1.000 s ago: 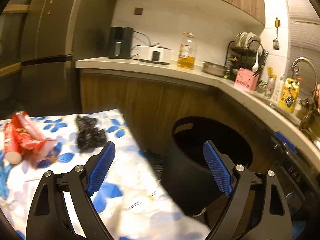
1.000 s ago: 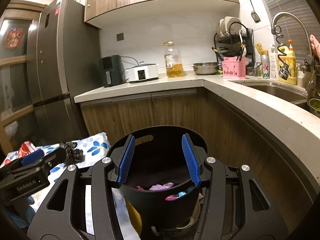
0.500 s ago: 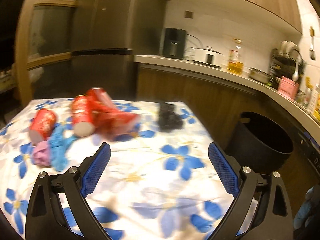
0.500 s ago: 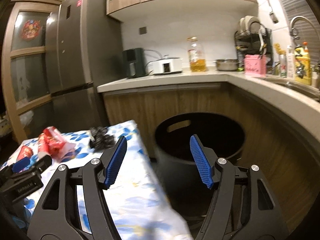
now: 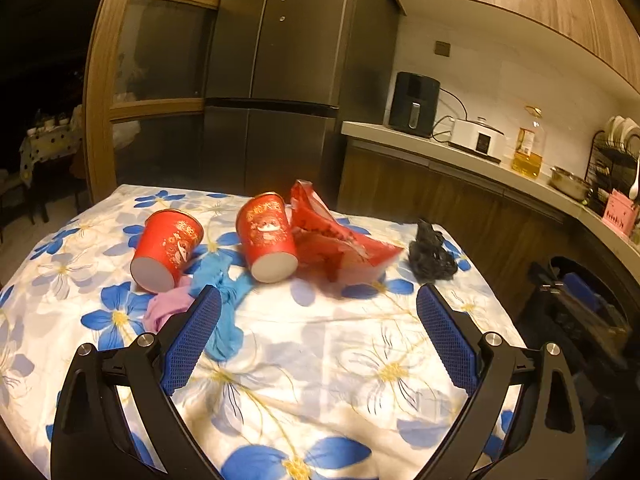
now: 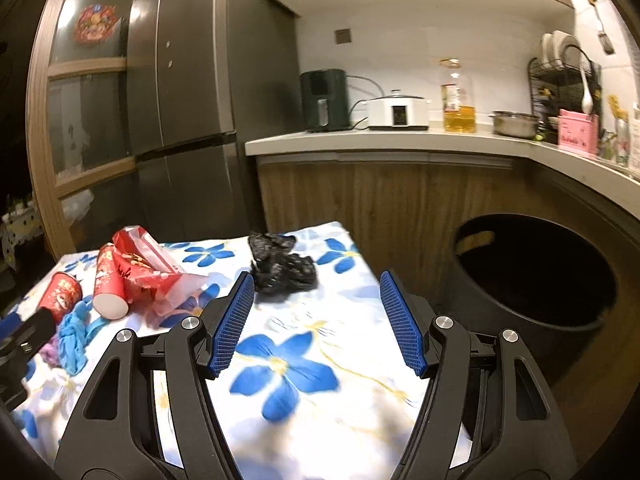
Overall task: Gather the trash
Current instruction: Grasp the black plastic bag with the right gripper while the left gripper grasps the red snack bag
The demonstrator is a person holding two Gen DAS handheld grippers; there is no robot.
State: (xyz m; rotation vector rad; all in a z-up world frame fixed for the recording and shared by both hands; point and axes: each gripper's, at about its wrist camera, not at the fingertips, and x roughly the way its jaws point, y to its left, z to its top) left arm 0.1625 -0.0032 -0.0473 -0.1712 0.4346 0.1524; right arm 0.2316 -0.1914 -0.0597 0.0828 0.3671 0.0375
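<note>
Trash lies on a table with a blue-flowered cloth [image 5: 320, 344]. Two red paper cups lie on their sides, one at the left [image 5: 166, 250] and one further right [image 5: 268, 236]. A torn red wrapper [image 5: 340, 240], a crumpled black bag [image 5: 430, 254], a blue glove [image 5: 224, 308] and a pink glove [image 5: 168, 308] lie around them. My left gripper [image 5: 318, 320] hovers open over the near cloth, nothing between its fingers. My right gripper [image 6: 316, 308] stands open too, just short of the black bag [image 6: 280, 264]. The black bin [image 6: 532, 272] stands right of the table.
A wooden counter [image 6: 400, 140] runs behind the table and bin, with an air fryer [image 6: 324, 98], a cooker, an oil bottle [image 6: 458, 98] and a dish rack on it. A tall dark fridge [image 5: 276, 80] stands at the back. The right gripper [image 5: 576, 300] shows at the table's right edge.
Both grippers have swung left from the bin to the table, so the trash now fills both views. Both sets of jaws stand wider than a second ago.
</note>
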